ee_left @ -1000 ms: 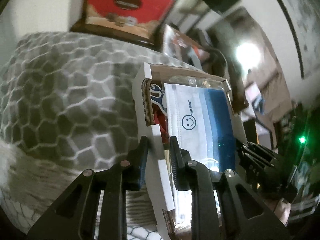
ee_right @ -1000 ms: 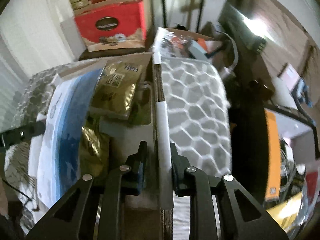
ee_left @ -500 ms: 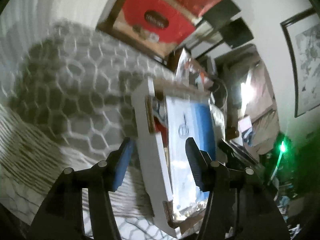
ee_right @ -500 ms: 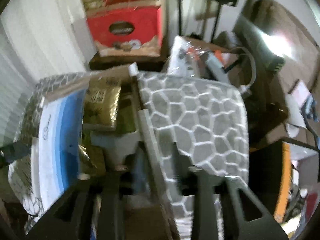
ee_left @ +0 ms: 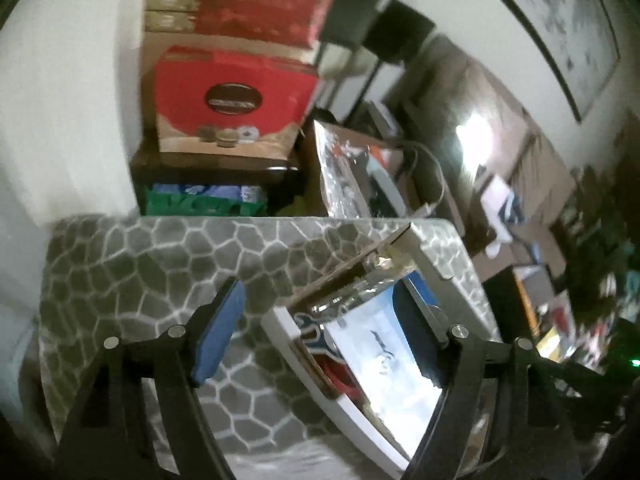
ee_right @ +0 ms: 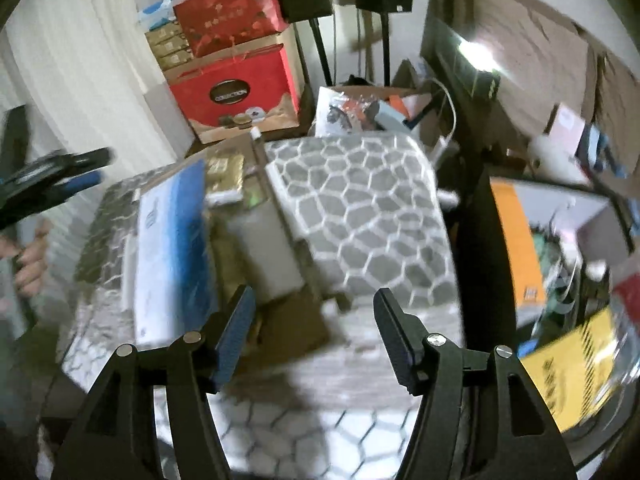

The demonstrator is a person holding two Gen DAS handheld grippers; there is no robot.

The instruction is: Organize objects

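Both grippers have let go of the box walls they pinched a second ago and now stand with fingers spread wide, nothing between them. Under everything lies the surface with the grey cover, soft-looking, printed with pale honeycomb lines. On it sits the open cardboard box, white outside and raw brown at its cut edges, its flaps up. It lies between the left gripper's fingers in the left wrist view, and just left of the right gripper in the right wrist view. Inside, a flat blue-and-white packet in glossy film fills the left part; a shiny gold foil pouch lies at the far end. Blue ribbed pads line the black plastic fingers. Far behind stands a red carton with a dark oval label.
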